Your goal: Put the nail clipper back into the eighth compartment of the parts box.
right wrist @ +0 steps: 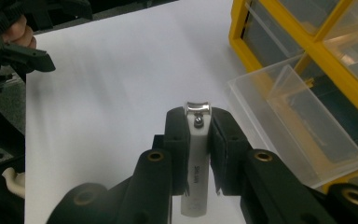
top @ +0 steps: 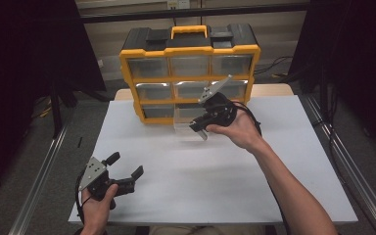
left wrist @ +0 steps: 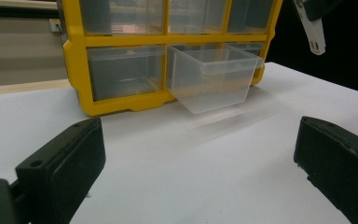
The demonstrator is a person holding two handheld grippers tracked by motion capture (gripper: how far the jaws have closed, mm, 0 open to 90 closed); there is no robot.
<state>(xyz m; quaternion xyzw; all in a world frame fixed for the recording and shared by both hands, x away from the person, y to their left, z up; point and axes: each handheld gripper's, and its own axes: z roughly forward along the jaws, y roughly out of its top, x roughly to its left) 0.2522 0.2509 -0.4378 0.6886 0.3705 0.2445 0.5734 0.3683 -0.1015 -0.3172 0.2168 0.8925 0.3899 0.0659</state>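
Note:
A yellow and black organiser (top: 190, 73) with clear drawers stands at the back of the white table (top: 176, 166). Its bottom middle drawer (left wrist: 213, 77) (right wrist: 303, 126) (top: 186, 117) is pulled out and looks empty. My right gripper (right wrist: 198, 122) (top: 199, 128) is shut on a white nail clipper (right wrist: 196, 154) (top: 202, 133) with a metal tip, held in the air just in front of that drawer. My left gripper (top: 126, 167) (left wrist: 196, 182) stands open near the table's front left, nothing between its jaws, pointing toward the organiser.
Metal rails (top: 39, 181) run along both sides of the table. Dark curtains and cables (top: 274, 66) lie behind and beside it. The white table surface between the grippers is bare.

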